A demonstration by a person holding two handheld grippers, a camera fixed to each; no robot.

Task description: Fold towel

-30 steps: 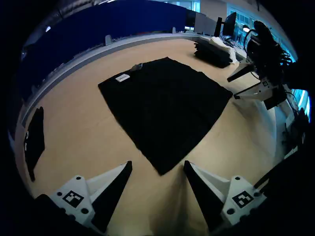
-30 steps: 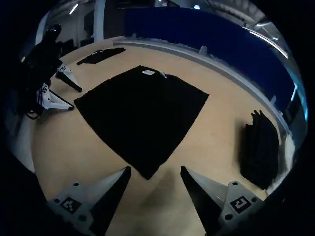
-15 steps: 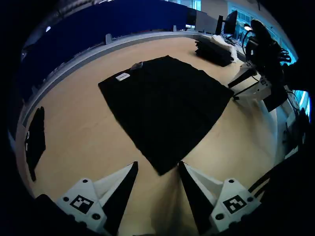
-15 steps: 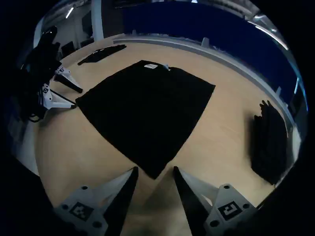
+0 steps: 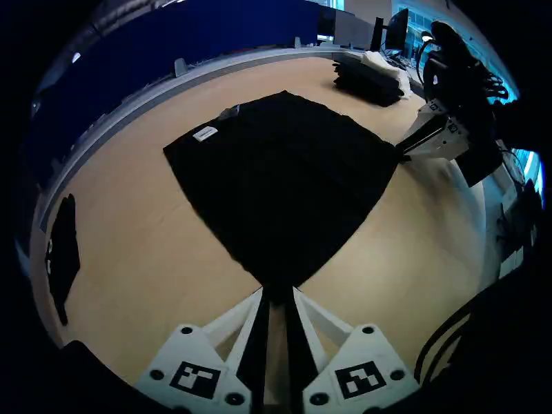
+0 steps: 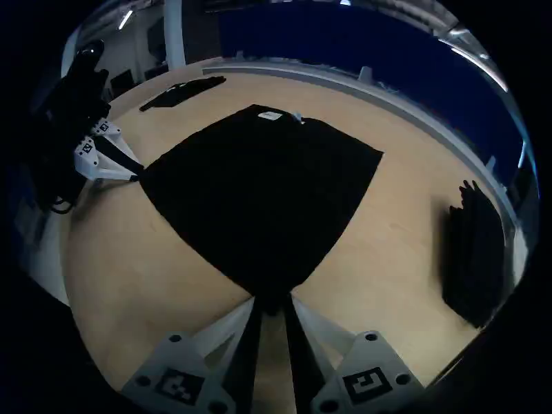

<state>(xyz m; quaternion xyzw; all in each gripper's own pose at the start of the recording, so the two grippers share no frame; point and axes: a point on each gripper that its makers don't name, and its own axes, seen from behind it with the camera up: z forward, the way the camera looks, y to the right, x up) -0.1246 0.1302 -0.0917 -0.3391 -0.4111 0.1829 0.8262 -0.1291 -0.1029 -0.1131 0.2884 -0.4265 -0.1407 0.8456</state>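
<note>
Towel (image 5: 283, 179) flat on table (image 5: 124, 228) — left tool (image 5: 277, 297), right tool (image 6: 272, 303) pinching corners.

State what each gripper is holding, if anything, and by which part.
Both hold the black towel by a corner: the left gripper pinches one corner, the right gripper a neighbouring corner.

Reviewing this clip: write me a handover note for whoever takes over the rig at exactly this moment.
Left hand-held gripper: shut on one near corner of the black rectangular towel.
Right hand-held gripper: shut on the neighbouring near corner.
The towel lies flat on the light wooden table, with its small white label near the far edge. A stack of folded dark cloths sits apart from it, on the right gripper's side.
Done: both near corners pinched.
Left: no fold made yet. Probably lift both corners, carry them to the far edge and lay them down.
</note>
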